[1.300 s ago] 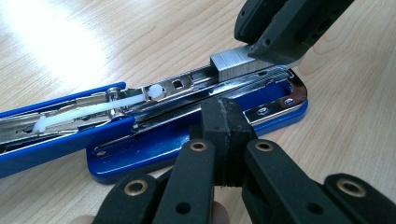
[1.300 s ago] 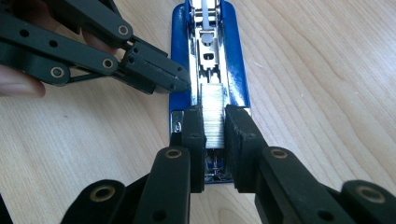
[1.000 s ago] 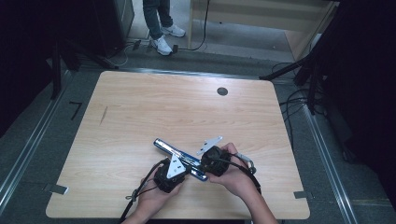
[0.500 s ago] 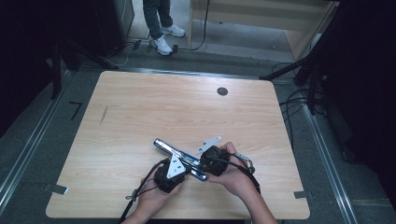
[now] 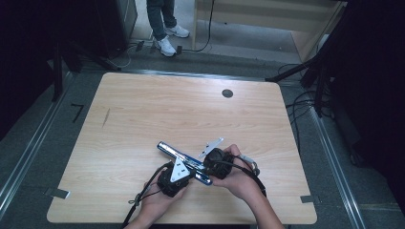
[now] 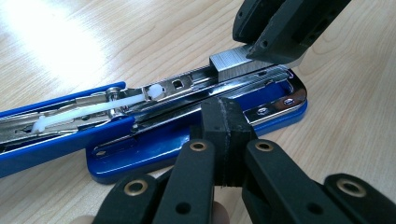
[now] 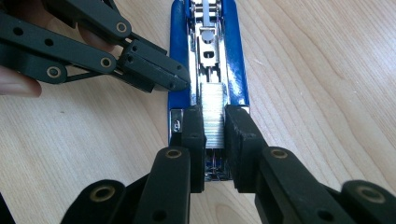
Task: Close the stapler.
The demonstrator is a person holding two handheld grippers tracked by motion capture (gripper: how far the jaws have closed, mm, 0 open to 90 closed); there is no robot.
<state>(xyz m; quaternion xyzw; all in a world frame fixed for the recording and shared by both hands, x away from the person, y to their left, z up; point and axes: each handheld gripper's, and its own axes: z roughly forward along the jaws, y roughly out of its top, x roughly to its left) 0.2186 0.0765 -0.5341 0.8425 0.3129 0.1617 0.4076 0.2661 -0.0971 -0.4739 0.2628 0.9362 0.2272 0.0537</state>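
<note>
Blue plastic and bright chrome: that's a stapler (image 5: 184,163) lying opened flat near the front edge of the wooden table (image 5: 143,109), its top arm swung back so the magazine channel faces up, ready for loading. On the left, the left gripper (image 6: 223,128) has its jaws clenched together with nothing between them, the closed tip pressing against the side of the stapler's blue base. My read is that it's bracing the stapler so it can't skate away. The left hand (image 5: 160,202) sits low, wrist near the table edge, gripper angled forward and slightly inward. Moving right, the right gripper (image 7: 214,128) is grasping a silver strip of staples (image 7: 213,114), pinched by its sides and lined up along the channel at the stapler's front end. Looks like it's seating the strip into the rail. The right hand (image 5: 239,179) comes in from the near right, gripper pointing along the stapler's length, tilted down toward the magazine.
</note>
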